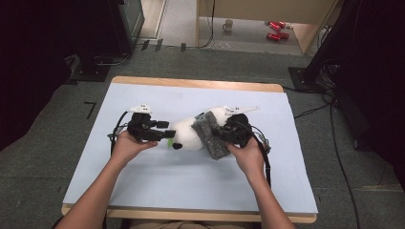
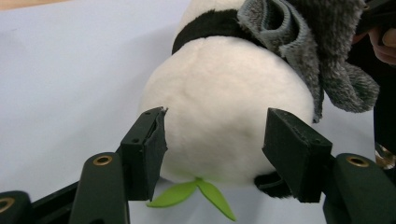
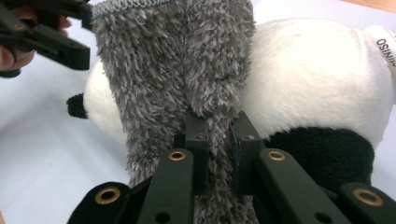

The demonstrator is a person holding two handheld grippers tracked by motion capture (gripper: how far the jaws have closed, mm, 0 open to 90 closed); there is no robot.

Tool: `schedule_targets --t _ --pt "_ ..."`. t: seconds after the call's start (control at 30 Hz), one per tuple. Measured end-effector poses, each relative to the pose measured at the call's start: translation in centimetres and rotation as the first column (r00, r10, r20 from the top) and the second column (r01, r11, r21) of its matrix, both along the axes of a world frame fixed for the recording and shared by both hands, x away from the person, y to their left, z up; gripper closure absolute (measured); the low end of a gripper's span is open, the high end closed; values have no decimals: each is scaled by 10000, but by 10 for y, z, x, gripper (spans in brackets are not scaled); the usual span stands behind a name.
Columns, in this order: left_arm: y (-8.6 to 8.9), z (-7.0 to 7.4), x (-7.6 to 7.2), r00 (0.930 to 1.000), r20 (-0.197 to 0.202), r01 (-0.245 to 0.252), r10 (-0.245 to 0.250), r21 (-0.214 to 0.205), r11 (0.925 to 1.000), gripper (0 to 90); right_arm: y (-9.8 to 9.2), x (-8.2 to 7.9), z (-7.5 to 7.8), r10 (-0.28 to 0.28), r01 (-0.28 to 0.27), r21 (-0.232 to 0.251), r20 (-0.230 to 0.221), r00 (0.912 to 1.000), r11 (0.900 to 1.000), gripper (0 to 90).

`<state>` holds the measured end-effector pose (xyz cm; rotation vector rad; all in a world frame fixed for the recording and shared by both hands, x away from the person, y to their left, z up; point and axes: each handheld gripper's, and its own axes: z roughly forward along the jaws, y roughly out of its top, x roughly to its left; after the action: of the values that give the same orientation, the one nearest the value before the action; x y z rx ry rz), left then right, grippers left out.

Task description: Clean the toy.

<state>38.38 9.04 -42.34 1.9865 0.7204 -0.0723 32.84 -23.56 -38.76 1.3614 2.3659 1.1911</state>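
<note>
Pinching grey cloth (image 3: pixel 187 74) over plush panda (image 3: pixel 308 79), right hand-held gripper (image 3: pixel 218 128)

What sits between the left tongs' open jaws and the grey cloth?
The panda plush. In the left gripper view its white body lies just beyond the left tongs, with the grey cloth draped over its far side, pinched by the right tongs.

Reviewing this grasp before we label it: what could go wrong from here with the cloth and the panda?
1. The right gripper pinches only a narrow fold of the grey fleece cloth; a pull might slip it out.
2. The left gripper stands open around the plush panda without pressing it, so the panda may drag along when the cloth moves.
3. The green felt leaf lies just below the left gripper; closing could catch it.
</note>
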Motion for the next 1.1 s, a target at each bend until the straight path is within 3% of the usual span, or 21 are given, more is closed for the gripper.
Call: schedule_targets --t 0.23,0.4,0.43,0.5,0.53,0.63,0.77,0.83,1.1 --pt "-5 -2 12 9976 -106 689 -691 -143 9975 373 -4 -4 -3 12 -12 6 -61 10000 10000 815" --pt "-18 -9 22 9848 -334 1698 -1705 -215 9852 332 -10 -7 -7 100 -99 29 -328 9994 9999 813" --pt "-18 -9 22 9848 -334 1698 -1705 -215 9852 302 -10 -7 -7 100 -99 29 -328 9994 9999 813" --pt "-22 -14 23 9781 -49 2080 -2081 -61 9781 266 -12 -8 -8 163 -161 48 -492 9987 9999 812" --pt "-27 -19 23 9735 -134 2285 -2283 105 9735 188 -14 -9 -10 274 -271 66 -597 9978 9996 812" --pt "-33 -25 22 9706 -188 2401 -2398 153 9706 127 -16 -9 -12 308 -311 -37 -669 9973 9995 811" --pt "-40 -34 21 9688 -152 2476 -2476 43 9688 128 -19 -8 -15 298 -301 -32 -686 9972 9995 812" --pt "-40 -35 21 9696 -163 2440 -2440 2 9698 166 -19 -8 -15 312 -314 -14 -667 9973 9995 811" --pt "-39 -31 14 9816 -169 1906 -1902 285 9813 580 -20 -6 -15 276 -257 305 -637 9976 9992 809"
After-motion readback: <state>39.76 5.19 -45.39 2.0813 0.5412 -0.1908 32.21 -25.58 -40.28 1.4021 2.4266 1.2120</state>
